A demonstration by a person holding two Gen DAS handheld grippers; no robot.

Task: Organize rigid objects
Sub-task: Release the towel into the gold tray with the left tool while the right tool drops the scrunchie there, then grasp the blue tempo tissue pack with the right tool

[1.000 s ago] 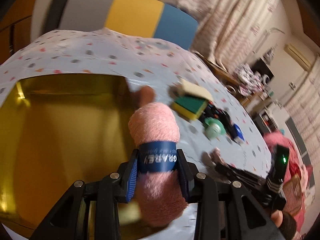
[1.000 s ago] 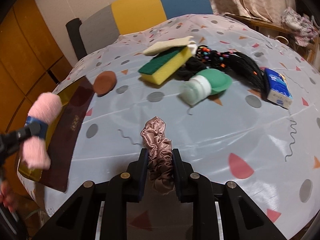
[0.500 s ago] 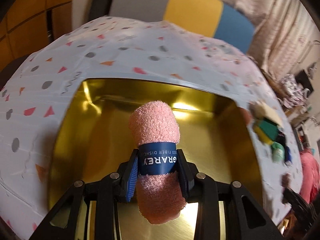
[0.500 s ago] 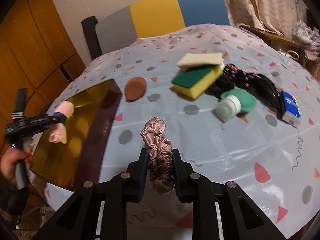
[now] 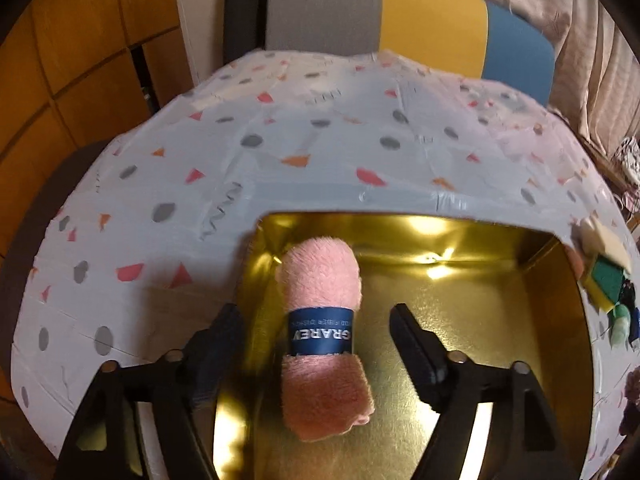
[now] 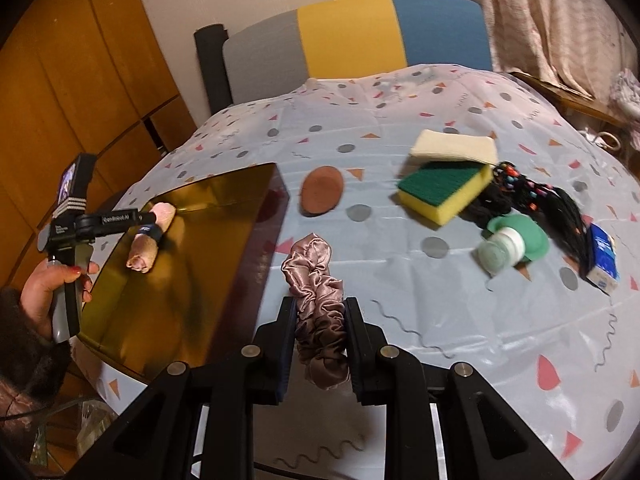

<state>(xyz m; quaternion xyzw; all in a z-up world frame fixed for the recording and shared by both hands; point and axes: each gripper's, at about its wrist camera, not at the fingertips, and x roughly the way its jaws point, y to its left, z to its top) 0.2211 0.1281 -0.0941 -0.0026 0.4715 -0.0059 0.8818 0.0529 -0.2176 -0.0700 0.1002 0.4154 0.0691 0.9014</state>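
A pink rolled dishcloth with a blue band (image 5: 323, 332) is between the spread fingers of my left gripper (image 5: 320, 344), over the left part of the gold tin box (image 5: 500, 320). The left gripper is open and no longer clamps the cloth. The cloth also shows in the right wrist view (image 6: 149, 236) at the box's left side (image 6: 192, 280). My right gripper (image 6: 320, 340) is shut on a mauve satin scrunchie (image 6: 316, 296), held above the table to the right of the box.
On the patterned tablecloth (image 6: 440, 320) lie a brown oval pad (image 6: 322, 195), a yellow-green sponge (image 6: 444, 190) under a cream cloth (image 6: 454, 147), black beaded hair ties (image 6: 532, 200), a green jar (image 6: 508, 246) and a blue packet (image 6: 604, 256). A chair (image 6: 360, 44) stands behind.
The left gripper carried the pink cloth over the gold box and has now opened its fingers around it. The right gripper still holds the scrunchie and has drawn back slightly.
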